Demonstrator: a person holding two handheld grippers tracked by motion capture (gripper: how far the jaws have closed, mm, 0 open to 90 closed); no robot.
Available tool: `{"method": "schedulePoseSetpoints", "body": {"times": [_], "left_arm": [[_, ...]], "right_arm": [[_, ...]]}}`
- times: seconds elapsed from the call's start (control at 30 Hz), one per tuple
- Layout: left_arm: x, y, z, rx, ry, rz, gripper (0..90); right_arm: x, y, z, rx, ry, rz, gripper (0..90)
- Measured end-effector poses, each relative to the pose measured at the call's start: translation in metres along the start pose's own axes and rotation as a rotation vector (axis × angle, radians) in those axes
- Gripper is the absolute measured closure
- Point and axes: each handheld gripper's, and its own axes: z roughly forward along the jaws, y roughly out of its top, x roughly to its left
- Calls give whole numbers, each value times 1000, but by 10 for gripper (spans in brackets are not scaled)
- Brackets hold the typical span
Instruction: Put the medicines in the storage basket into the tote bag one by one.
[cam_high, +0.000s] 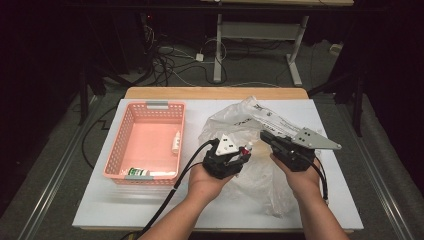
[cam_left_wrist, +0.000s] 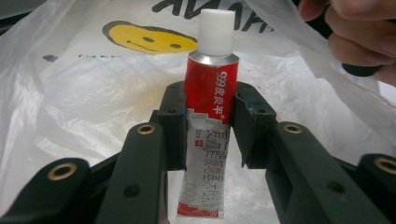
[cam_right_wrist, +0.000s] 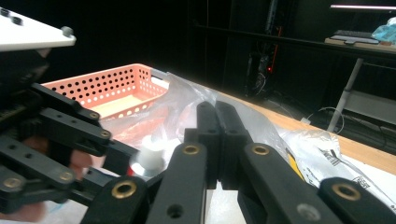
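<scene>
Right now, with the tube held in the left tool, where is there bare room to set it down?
The basket floor is mostly bare between the small bottle at its right wall and the item in its near corner. The white board in front of the basket is bare too. Around the plastic bag it is crowded.

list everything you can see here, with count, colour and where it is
tube of ointment: one, red and white with a white cap, clamped upright between the left gripper's pads, over the bag
plastic bag: one, clear with black print and a yellow smiley face, crumpled on the board's right half
basket: one, pink, perforated, on the board's left half
small white tube: one, in the basket by its right wall
small green and white item: one, at the basket's near wall
board: one, white, on the wooden table
left gripper: black, shut on the tube
right gripper: black, jaws shut, pinching the bag's film
</scene>
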Motion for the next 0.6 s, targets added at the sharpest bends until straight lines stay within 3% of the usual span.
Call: {"method": "schedulePoseSetpoints", "body": {"times": [0.3,0.6], "left_arm": [[7,0,21,9,14,-31,659],[7,-5,46,55,30,-17,659]], "right_arm": [[-2,0,0,-3,-1,7,900],[-4,3,-3,-18,-4,12,900]]}}
